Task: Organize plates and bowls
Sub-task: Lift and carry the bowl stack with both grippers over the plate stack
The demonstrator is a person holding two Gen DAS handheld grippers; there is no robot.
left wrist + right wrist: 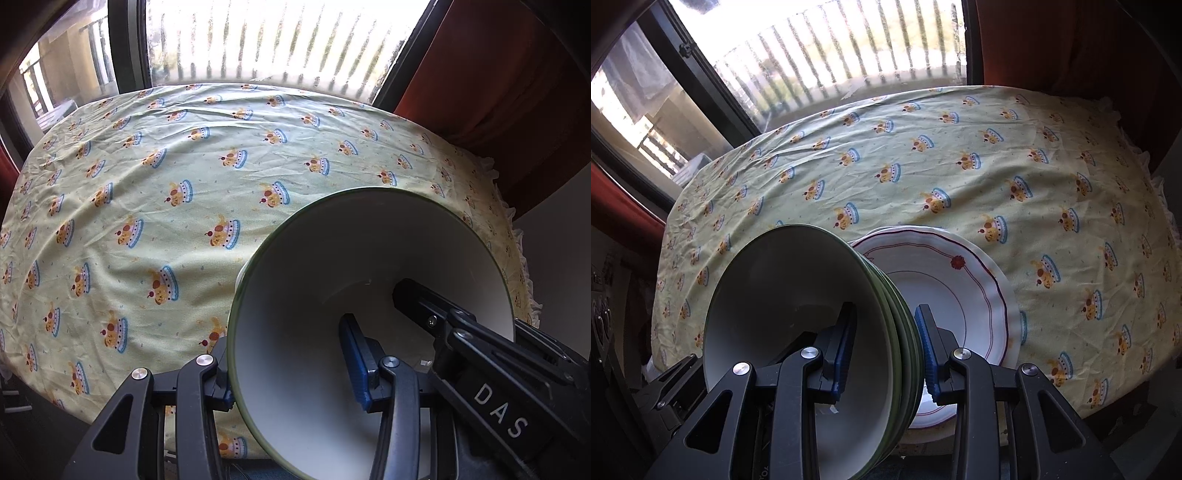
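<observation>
Bowls (798,317) stand on edge, clenched by both claws: right claw (884,350) grips the rims, plates (960,295) just right; left claw (291,363) grips one wall.

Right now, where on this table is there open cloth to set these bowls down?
The tablecloth lies bare from the window side across to its frilled right edge. It is crowded only at the near edge, where the plates sit beside the stacked bowls clamped by the right gripper.
</observation>
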